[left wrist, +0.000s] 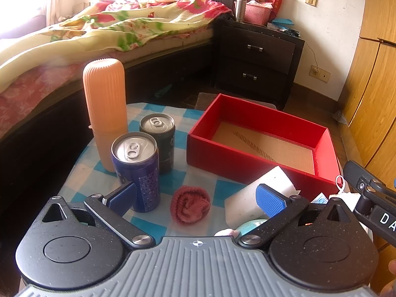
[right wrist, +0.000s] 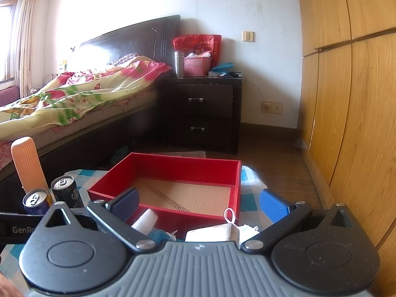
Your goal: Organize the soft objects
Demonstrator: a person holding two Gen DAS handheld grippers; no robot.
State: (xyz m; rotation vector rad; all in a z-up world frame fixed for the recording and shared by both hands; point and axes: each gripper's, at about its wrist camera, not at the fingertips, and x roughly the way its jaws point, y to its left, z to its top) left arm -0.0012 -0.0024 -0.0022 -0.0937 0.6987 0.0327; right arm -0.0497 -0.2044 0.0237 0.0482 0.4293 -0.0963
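A rolled dark-red towel (left wrist: 190, 204) lies on the blue-and-white checked tablecloth (left wrist: 173, 178), between the fingers of my open left gripper (left wrist: 196, 199). A white sponge block (left wrist: 257, 198) lies right of it, against the open red box (left wrist: 259, 143), whose cardboard floor is bare. A white face mask (right wrist: 237, 227) and a white cloth (right wrist: 210, 234) lie in front of the box (right wrist: 173, 190). My right gripper (right wrist: 199, 204) is open and empty, held above the box's near wall. It shows at the right edge of the left wrist view (left wrist: 371, 198).
Two drink cans (left wrist: 138, 168) (left wrist: 159, 141) and a tall ribbed orange container (left wrist: 106, 113) stand at the table's left. A bed (left wrist: 86, 37) lies beyond on the left, a dark nightstand (left wrist: 257, 59) behind, and wooden wardrobe doors (right wrist: 346, 99) on the right.
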